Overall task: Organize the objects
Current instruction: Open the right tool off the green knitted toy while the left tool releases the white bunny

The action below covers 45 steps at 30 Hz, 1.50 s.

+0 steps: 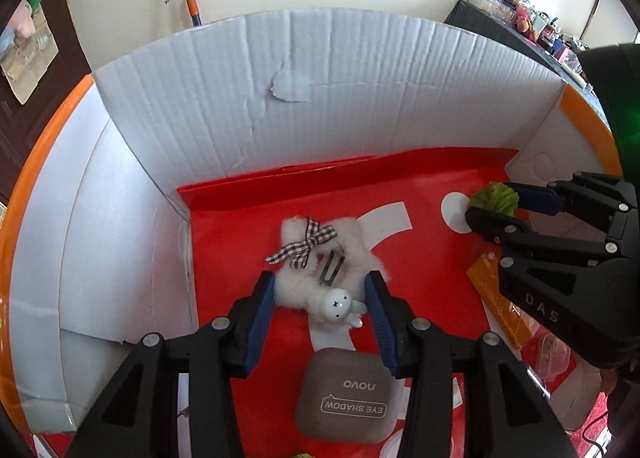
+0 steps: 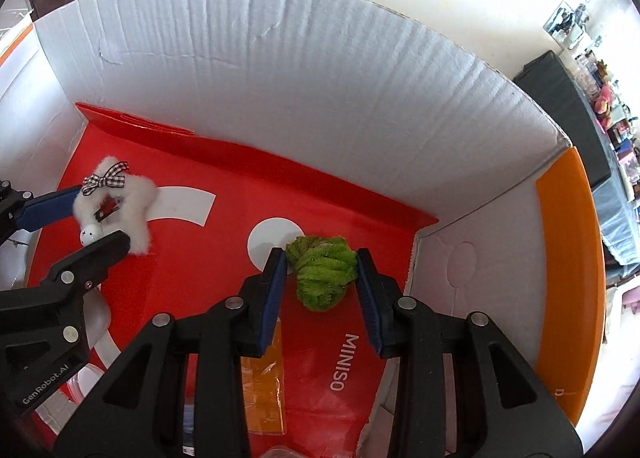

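two soft, light things: left claw (image 1: 320, 290) pinches the fluffy white hair clip (image 1: 320, 258), right claw (image 2: 322, 266) squeezes the green yarn scrunchie (image 2: 324, 274); both compress easily, so grip mid-body.

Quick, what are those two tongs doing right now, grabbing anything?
Left tongs: closed on the white fluffy hair clip, pads against its fur.
Right tongs: closed on the green fuzzy scrunchie, squeezed between both pads.

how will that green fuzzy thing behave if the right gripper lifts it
The green fuzzy bundle looks like soft looped yarn, so it probably squashes between the right gripper pads rather than resisting. Likely light for its size. Its plush surface should grip, not slip.
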Each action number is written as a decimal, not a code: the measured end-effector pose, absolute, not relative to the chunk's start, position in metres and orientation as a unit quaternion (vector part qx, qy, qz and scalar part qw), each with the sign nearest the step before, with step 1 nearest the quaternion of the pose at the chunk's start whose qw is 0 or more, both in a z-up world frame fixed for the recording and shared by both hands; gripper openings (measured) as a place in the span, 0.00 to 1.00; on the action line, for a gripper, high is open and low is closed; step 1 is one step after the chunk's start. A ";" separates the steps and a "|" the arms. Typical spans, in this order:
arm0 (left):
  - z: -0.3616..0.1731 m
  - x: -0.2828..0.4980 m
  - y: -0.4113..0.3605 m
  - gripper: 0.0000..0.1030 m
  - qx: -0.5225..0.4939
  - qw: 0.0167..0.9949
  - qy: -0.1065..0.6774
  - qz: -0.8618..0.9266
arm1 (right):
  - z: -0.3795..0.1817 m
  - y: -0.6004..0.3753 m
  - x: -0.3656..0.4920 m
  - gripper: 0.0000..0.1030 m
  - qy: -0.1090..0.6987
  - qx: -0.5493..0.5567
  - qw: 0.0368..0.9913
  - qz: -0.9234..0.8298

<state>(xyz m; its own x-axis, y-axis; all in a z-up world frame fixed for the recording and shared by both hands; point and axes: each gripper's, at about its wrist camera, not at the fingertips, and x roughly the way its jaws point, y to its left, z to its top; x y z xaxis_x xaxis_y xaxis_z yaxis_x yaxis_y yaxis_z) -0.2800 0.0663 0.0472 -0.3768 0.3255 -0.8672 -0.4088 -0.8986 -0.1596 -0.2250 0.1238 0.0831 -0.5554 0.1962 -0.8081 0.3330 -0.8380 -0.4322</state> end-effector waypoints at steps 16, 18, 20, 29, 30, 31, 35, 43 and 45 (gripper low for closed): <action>0.046 -0.282 0.063 0.48 -0.514 0.222 0.042 0.828 | 0.086 0.138 -0.230 0.38 0.293 0.468 0.046 -0.832; 0.048 -0.285 0.066 0.48 -0.513 0.222 0.043 0.828 | 0.087 0.139 -0.232 0.39 0.294 0.468 0.047 -0.832; 0.048 -0.284 0.064 0.49 -0.513 0.222 0.043 0.828 | 0.081 0.137 -0.232 0.41 0.294 0.468 0.049 -0.832; 0.052 -0.286 0.064 0.49 -0.511 0.223 0.040 0.829 | 0.084 0.146 -0.240 0.45 0.297 0.464 0.055 -0.833; 0.053 -0.287 0.063 0.49 -0.511 0.223 0.039 0.830 | 0.085 0.147 -0.240 0.45 0.296 0.463 0.055 -0.834; 0.054 -0.287 0.062 0.49 -0.510 0.223 0.038 0.830 | 0.086 0.148 -0.239 0.45 0.295 0.462 0.055 -0.835; 0.056 -0.284 0.060 0.49 -0.507 0.221 0.041 0.832 | 0.091 0.148 -0.237 0.45 0.294 0.453 0.057 -0.840; 0.057 -0.282 0.066 0.55 -0.503 0.218 0.045 0.835 | 0.098 0.154 -0.232 0.45 0.288 0.446 0.064 -0.845; 0.058 -0.280 0.065 0.55 -0.503 0.217 0.043 0.835 | 0.100 0.156 -0.230 0.45 0.286 0.444 0.066 -0.846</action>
